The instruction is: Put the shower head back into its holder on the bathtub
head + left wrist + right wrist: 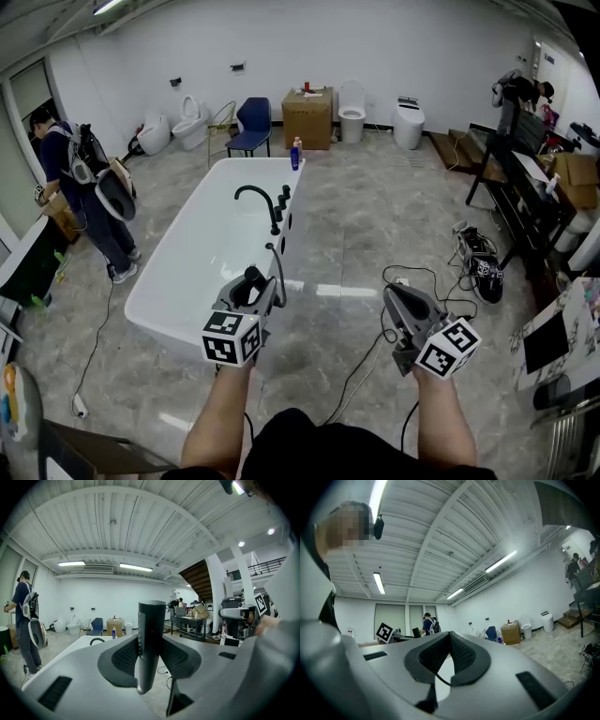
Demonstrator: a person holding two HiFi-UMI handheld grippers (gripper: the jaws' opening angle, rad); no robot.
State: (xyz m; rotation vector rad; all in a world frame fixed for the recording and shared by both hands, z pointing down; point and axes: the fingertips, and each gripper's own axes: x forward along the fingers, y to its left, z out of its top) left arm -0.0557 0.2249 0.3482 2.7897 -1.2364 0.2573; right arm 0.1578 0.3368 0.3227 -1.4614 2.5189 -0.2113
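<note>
My left gripper (248,289) is shut on the black shower head handle (253,278), just above the near right rim of the white bathtub (178,281). In the left gripper view the handle (151,639) stands upright, pinched between the two dark pads of my left gripper (151,654). Its thin black hose (279,267) curves up toward the tub's right rim. A black arched faucet (258,195) and black fittings (283,199) sit farther along that rim; which one is the holder I cannot tell. My right gripper (401,302) hangs over the floor to the right, shut and holding nothing (450,641).
A blue bottle (295,155) stands on the tub's far rim. A person with a backpack (80,173) stands left of the tub. Black cables (417,279) run across the floor at right. A blue chair (251,122), a cardboard box (307,117) and toilets line the back wall.
</note>
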